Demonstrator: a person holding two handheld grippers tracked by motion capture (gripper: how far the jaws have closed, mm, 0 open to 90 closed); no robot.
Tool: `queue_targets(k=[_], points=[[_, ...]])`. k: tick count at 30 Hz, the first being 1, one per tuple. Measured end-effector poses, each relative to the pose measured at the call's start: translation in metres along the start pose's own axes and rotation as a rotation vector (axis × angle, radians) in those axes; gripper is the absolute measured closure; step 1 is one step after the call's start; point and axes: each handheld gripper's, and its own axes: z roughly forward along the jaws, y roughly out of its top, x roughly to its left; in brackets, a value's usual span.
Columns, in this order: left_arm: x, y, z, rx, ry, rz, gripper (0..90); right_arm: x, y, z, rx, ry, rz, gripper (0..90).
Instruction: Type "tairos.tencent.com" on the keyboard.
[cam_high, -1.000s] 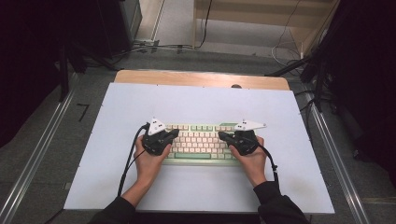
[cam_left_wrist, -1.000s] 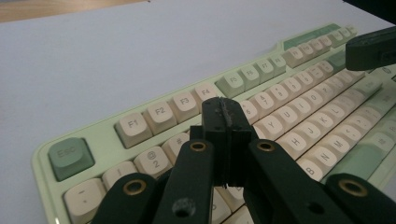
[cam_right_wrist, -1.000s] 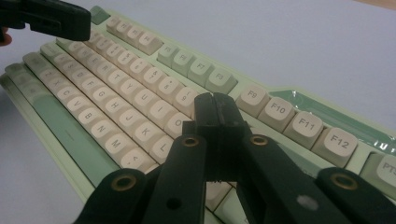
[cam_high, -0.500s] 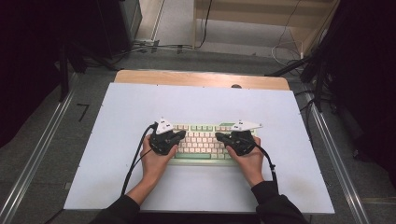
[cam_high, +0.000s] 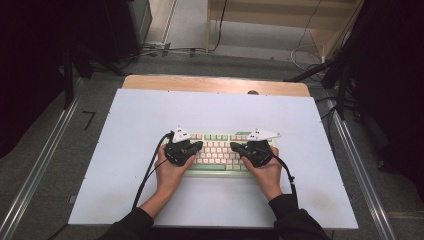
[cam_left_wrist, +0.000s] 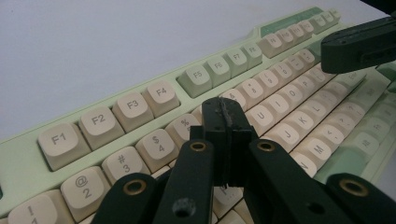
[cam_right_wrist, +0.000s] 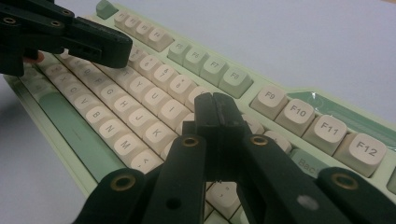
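Observation:
A pale green keyboard (cam_high: 220, 154) with cream keys lies in the middle of the white table (cam_high: 125, 150). My left gripper (cam_high: 200, 145) hovers over its left half, jaws shut with nothing between them; in the left gripper view its tips (cam_left_wrist: 227, 112) sit just above the number row of the keyboard (cam_left_wrist: 116, 112). My right gripper (cam_high: 234, 147) is over the right half, also shut and empty, its tips (cam_right_wrist: 215, 109) close above the keys near the right end of the keyboard (cam_right_wrist: 322, 130). The two tips point toward each other, a short gap apart.
A wooden strip (cam_high: 215, 84) runs along the table's far edge. Metal rails (cam_high: 40, 170) flank the table on both sides. Cables (cam_high: 150, 175) trail from each gripper toward the near edge. Dark curtains and floor cables lie beyond.
My left gripper has shifted a little to the right over the keyboard. The right gripper has kept still.

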Motion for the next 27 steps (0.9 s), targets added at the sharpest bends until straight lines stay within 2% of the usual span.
queue_targets(k=[11,27], points=[[-0.0029,-0.0004,0.0041,0.026,0.009,0.018,90.0,-0.0001,0.0002,-0.0007,-0.004,0.004,0.000,87.7],[-0.0029,-0.0006,0.0044,0.031,0.008,0.019,90.0,0.0003,0.0001,-0.0006,-0.003,0.005,0.001,87.7]])
